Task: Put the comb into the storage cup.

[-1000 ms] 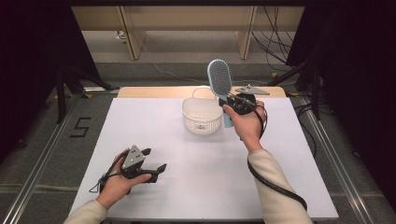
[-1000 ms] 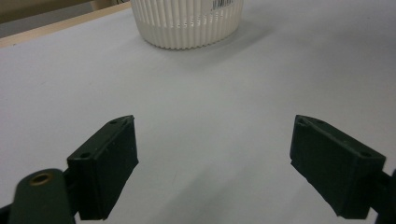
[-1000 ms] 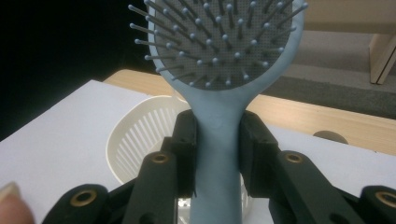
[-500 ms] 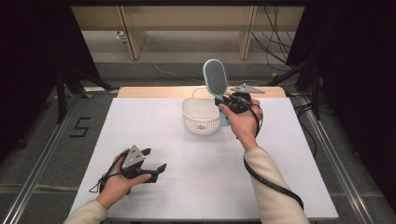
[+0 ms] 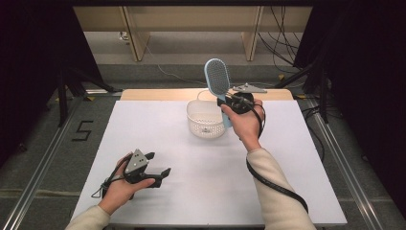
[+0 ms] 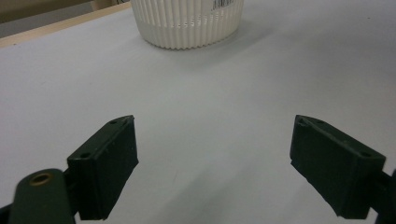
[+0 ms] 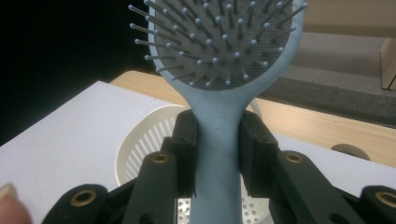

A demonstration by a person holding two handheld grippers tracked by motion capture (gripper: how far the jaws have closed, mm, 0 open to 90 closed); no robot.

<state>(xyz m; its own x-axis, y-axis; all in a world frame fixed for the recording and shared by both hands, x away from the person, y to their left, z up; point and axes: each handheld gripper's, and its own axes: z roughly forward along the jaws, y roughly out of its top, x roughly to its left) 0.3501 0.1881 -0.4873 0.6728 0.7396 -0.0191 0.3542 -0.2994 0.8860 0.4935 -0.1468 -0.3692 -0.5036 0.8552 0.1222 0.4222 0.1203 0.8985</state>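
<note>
A light blue hairbrush [image 5: 217, 79] stands upright in the air, head up, with my right gripper [image 5: 229, 102] shut on its handle [image 7: 216, 140]. It hangs over the right rim of a white ribbed basket [image 5: 205, 117] at the table's far middle. In the right gripper view the brush head [image 7: 219, 42] shows its bristles, and the basket [image 7: 147, 144] lies below. My left gripper [image 5: 158, 164] rests low at the table's front left, open with nothing between its jaws. The basket [image 6: 187, 21] stands ahead of it in the left gripper view.
A white sheet [image 5: 191, 172] covers the table, with a wooden strip [image 5: 158, 94] along its far edge. Black cables [image 5: 277, 187] trail from the right gripper along the sleeve. Metal floor rails [image 5: 38, 167] flank the table.
My right gripper has carried the hairbrush a little to the left, over the basket's rim. The left gripper has stayed put.
</note>
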